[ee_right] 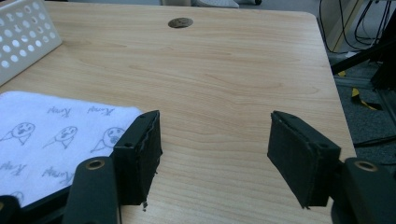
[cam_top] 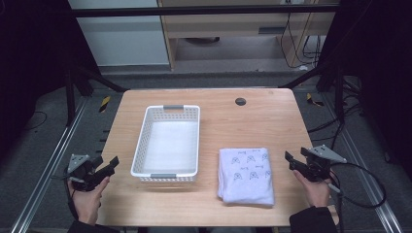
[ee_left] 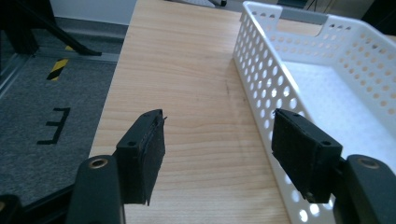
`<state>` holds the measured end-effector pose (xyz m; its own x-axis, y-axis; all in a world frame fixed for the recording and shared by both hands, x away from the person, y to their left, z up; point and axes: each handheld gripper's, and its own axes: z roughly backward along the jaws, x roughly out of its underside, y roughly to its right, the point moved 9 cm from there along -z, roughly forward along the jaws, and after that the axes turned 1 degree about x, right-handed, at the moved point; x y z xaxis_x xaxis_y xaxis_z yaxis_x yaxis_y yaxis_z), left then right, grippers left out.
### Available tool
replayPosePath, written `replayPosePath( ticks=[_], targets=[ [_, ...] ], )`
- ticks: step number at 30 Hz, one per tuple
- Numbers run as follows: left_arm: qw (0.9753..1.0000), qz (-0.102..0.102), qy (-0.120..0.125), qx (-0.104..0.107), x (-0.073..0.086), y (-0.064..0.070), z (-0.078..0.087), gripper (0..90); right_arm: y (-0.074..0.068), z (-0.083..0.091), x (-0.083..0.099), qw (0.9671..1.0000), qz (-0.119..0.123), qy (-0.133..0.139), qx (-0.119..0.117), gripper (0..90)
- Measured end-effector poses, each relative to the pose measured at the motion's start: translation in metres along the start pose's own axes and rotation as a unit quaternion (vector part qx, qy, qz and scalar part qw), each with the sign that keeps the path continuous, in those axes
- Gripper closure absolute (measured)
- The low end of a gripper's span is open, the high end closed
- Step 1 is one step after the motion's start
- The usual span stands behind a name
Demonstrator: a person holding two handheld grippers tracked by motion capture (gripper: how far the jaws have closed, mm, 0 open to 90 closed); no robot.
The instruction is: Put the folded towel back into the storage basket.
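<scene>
A white perforated basket point(cam_top: 141, 145) stands empty on the wooden table, left of centre. To its right lies a folded white towel point(cam_top: 246, 174) printed with small drawings. My left gripper point(cam_top: 108, 163) hovers at the table's left edge, just left of the basket point(ee_left: 261, 88), open and holding nothing. My right gripper point(cam_top: 290, 160) is at the table's right edge, just right of the towel point(ee_right: 51, 140), open too with nothing between its jaws. A hand holds each gripper.
The table point(cam_top: 252, 121) has a round cable hole point(cam_top: 240, 101) at the back. Black frame legs point(cam_top: 311, 75) and cables flank the table. Grey floor with yellow-black tape point(ee_left: 58, 68) lies beyond the left edge.
</scene>
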<state>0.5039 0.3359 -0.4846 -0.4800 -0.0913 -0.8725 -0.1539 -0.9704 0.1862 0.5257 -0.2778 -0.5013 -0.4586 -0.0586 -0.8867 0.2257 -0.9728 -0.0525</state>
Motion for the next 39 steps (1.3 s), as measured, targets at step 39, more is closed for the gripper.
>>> replayPosePath(
  ticks=[39],
  targets=[
    [0.9913,-0.067,0.003,0.113,-0.040,0.121,-0.002,32.7,-0.026,0.014,-0.054,0.9972,0.020,0.034,-0.064,29.9]
  ],
)
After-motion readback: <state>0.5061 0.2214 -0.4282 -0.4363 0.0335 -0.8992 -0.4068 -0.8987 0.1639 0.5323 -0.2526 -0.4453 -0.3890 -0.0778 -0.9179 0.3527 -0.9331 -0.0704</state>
